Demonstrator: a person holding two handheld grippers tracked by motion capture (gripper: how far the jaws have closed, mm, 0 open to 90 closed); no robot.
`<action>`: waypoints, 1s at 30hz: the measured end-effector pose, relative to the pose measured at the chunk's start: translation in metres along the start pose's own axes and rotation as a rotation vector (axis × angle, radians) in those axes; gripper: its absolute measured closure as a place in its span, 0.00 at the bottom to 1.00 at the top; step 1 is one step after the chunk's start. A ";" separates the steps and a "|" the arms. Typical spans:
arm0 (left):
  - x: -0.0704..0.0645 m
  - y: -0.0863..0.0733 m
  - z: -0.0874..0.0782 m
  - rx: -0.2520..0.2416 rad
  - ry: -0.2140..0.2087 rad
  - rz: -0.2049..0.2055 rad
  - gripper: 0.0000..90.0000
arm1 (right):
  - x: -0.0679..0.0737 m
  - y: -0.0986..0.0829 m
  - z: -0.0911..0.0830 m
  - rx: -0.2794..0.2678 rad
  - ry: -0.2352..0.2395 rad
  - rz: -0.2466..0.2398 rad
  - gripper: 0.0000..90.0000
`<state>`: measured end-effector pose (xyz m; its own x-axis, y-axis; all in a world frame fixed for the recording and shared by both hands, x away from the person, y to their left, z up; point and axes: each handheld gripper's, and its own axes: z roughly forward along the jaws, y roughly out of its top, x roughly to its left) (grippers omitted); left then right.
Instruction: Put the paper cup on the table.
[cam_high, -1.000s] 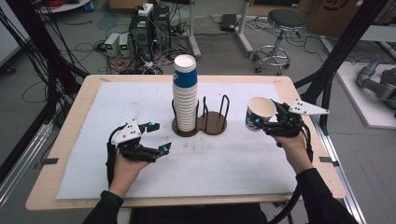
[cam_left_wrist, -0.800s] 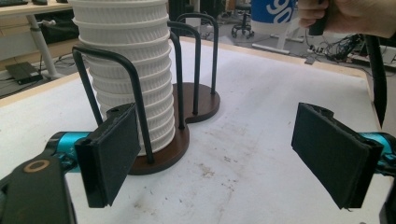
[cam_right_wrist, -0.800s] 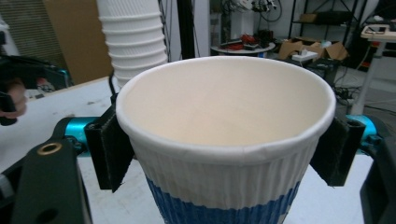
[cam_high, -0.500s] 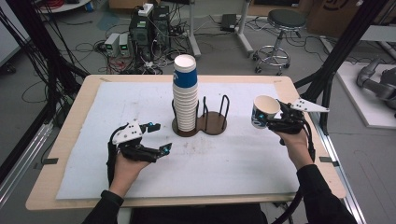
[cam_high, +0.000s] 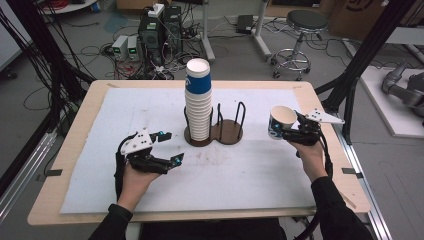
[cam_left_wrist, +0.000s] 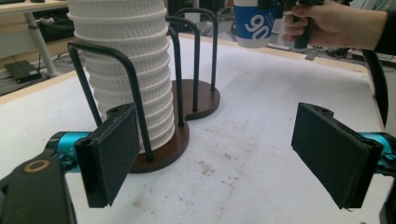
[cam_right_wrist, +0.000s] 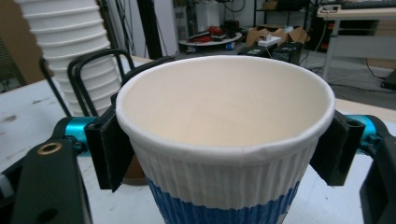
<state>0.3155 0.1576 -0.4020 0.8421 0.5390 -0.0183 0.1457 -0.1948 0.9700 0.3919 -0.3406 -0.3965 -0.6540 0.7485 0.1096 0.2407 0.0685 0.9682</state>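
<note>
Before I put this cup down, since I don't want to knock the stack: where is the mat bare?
The mat is bare in front of the holder, between the left claw and the right claw with its cup. The far corners are bare too. It is crowded around the stack.

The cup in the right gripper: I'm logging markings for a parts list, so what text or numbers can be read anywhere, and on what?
"90": white digits on the blue band of the paper cup held in the right gripper, read in the left gripper view.
Nothing else legible; print on the stacked cups cannot be read.
</note>
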 end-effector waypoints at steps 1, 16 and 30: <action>0.000 0.000 0.000 -0.003 -0.003 0.000 0.17 | -0.001 -0.002 0.001 0.003 -0.005 0.005 0.23; -0.001 0.000 0.000 -0.006 -0.006 0.000 0.17 | -0.012 -0.022 0.026 0.057 -0.090 0.032 0.23; -0.002 -0.001 0.001 -0.007 -0.014 -0.001 0.17 | -0.019 -0.031 0.040 0.069 -0.153 0.034 0.23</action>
<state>0.3143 0.1555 -0.4031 0.8493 0.5274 -0.0224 0.1428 -0.1887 0.9716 0.4251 -0.3304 -0.4379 -0.5293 0.8424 0.1012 0.3125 0.0826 0.9463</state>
